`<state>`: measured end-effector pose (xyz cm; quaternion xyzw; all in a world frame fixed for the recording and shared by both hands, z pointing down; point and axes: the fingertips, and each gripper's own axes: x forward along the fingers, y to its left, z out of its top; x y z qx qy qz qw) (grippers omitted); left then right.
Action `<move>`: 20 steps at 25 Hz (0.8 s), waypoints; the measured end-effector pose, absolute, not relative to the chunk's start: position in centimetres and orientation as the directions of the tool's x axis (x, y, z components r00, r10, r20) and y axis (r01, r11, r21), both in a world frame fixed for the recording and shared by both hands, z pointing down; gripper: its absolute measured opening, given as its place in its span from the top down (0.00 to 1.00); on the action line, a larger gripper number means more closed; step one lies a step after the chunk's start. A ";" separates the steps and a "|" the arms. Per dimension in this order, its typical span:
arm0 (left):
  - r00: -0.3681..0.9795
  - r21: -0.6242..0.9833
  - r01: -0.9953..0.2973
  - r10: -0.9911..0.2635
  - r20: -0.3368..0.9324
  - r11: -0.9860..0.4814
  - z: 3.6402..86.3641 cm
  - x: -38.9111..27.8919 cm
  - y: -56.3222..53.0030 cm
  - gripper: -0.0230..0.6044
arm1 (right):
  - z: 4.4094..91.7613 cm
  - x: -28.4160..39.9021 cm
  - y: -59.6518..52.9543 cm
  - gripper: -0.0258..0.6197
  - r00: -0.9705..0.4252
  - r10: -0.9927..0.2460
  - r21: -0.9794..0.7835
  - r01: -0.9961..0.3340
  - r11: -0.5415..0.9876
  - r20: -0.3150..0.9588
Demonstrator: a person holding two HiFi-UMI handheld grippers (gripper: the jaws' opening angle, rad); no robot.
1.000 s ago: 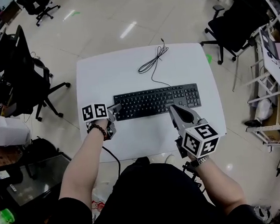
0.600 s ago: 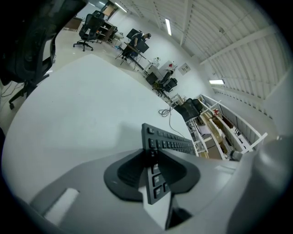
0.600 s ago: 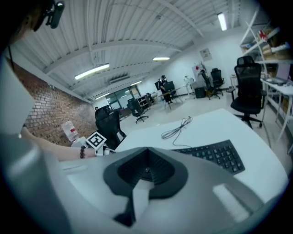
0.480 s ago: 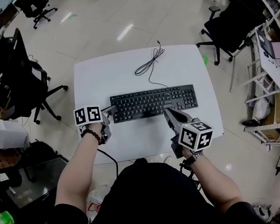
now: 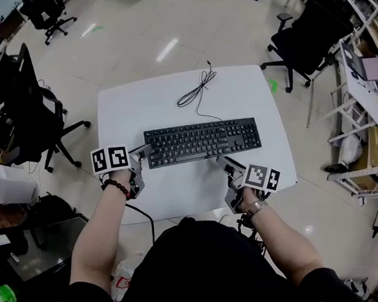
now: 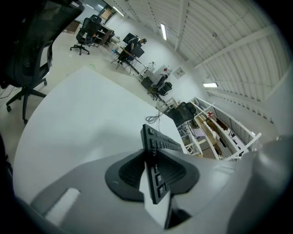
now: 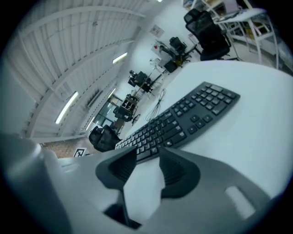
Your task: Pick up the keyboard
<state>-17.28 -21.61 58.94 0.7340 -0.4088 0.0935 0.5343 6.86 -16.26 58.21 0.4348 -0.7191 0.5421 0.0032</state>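
while left jaws have just closed on the keyboard (image 5: 201,141) end, right jaws just opened, empty, nearby.

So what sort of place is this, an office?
Most likely an open office or lab workspace: black swivel chairs on a shiny floor, a keyboard on a white table, and shelving along the right side.

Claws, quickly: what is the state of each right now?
Left claw: has just been closing, now gripping the keyboard at its end.
Right claw: has just been opening; open, nothing inside.
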 end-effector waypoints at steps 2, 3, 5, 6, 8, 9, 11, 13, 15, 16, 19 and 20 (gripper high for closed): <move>0.651 0.711 -0.697 -0.500 0.571 -0.094 58.7 -17.3 -21.5 0.82 | 59.4 6.9 -16.2 0.70 -0.628 -0.619 -0.805 -0.593 -0.011 0.471; 0.652 0.712 -0.695 -0.500 0.570 -0.095 58.5 -17.4 -21.5 0.83 | 60.0 6.9 -16.1 0.68 -0.633 -0.616 -0.819 -0.573 -0.034 0.468; 0.653 0.712 -0.695 -0.499 0.569 -0.098 58.3 -17.4 -21.5 0.83 | 61.1 6.7 -16.1 0.65 -0.644 -0.615 -0.848 -0.525 -0.078 0.455; 0.653 0.711 -0.696 -0.499 0.570 -0.100 58.1 -17.4 -21.5 0.83 | 61.6 6.6 -16.1 0.65 -0.650 -0.618 -0.862 -0.498 -0.095 0.443; 0.652 0.708 -0.699 -0.498 0.572 -0.102 57.7 -17.1 -21.5 0.83 | 62.2 6.5 -16.4 0.61 -0.658 -0.632 -0.890 -0.441 -0.117 0.409; 0.651 0.706 -0.701 -0.497 0.574 -0.103 57.6 -17.0 -21.5 0.83 | 62.4 6.4 -16.6 0.60 -0.660 -0.643 -0.903 -0.412 -0.125 0.390; 0.649 0.703 -0.704 -0.496 0.577 -0.105 57.3 -16.8 -21.6 0.83 | 62.7 6.4 -17.4 0.59 -0.654 -0.669 -0.923 -0.361 -0.134 0.353; 0.649 0.702 -0.705 -0.494 0.578 -0.103 57.1 -16.8 -21.6 0.83 | 62.9 6.5 -18.3 0.59 -0.642 -0.692 -0.934 -0.330 -0.138 0.329; 0.648 0.702 -0.705 -0.494 0.580 -0.102 57.0 -16.6 -21.6 0.83 | 63.2 6.6 -19.2 0.59 -0.634 -0.711 -0.944 -0.302 -0.137 0.305; 0.648 0.702 -0.705 -0.494 0.580 -0.101 56.9 -16.6 -21.6 0.83 | 63.4 6.7 -19.7 0.59 -0.629 -0.719 -0.947 -0.290 -0.136 0.295; 0.648 0.702 -0.705 -0.494 0.580 -0.101 56.8 -16.5 -21.7 0.83 | 63.8 7.1 -20.9 0.59 -0.607 -0.747 -0.956 -0.260 -0.134 0.270; 0.648 0.703 -0.704 -0.494 0.579 -0.101 56.8 -16.5 -21.7 0.83 | 63.9 7.2 -21.3 0.59 -0.599 -0.756 -0.958 -0.253 -0.133 0.263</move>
